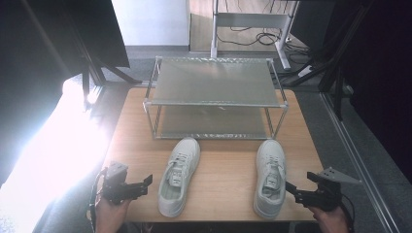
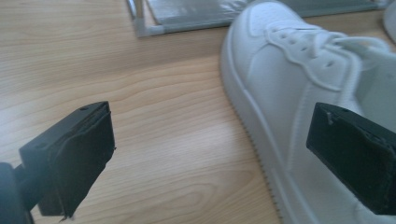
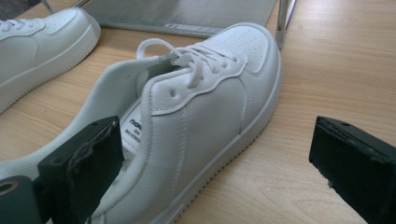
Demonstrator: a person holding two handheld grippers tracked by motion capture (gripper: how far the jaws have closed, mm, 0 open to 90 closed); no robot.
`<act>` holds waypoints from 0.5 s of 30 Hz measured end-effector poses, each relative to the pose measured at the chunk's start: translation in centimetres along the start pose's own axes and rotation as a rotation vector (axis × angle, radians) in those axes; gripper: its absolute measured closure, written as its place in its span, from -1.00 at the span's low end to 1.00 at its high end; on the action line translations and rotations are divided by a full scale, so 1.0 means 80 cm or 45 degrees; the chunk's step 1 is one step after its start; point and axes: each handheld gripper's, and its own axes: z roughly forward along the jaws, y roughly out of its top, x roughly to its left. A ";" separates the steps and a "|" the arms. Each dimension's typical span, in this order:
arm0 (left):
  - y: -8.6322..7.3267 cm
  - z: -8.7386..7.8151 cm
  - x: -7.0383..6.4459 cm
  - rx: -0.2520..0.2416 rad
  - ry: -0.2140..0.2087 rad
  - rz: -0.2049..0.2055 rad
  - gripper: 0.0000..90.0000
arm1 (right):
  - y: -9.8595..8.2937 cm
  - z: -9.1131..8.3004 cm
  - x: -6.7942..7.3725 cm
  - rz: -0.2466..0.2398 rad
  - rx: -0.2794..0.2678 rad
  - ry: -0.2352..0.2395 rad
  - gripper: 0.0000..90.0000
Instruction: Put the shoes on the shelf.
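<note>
White leather sneakers [image 1: 180,176] [image 1: 270,177] just before metal wire rack [image 1: 216,98], smooth wood table [image 1: 223,189]; left gripper [image 1: 144,186], right gripper [image 1: 294,191] released, flanking

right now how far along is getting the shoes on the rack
Nothing looks done: both shelves of the rack are bare. The left shoe and right shoe sit on the table. The left gripper and right gripper are open beside them, gripping nothing. Grasping and placing both remain.
</note>
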 end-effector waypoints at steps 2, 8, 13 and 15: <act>0.003 0.003 -0.007 0.010 -0.012 0.018 -1.00 | 0.001 0.008 0.007 -0.016 0.031 -0.022 -0.93; 0.010 0.021 -0.025 0.048 -0.046 0.060 -1.00 | 0.004 0.022 0.018 -0.029 0.070 -0.004 -0.92; 0.020 0.036 -0.039 0.053 -0.076 0.093 -0.95 | 0.008 0.044 0.024 -0.024 0.119 -0.023 -0.82; 0.024 0.043 -0.045 0.066 -0.077 0.110 -0.93 | 0.009 0.046 0.024 -0.012 0.124 -0.026 -0.78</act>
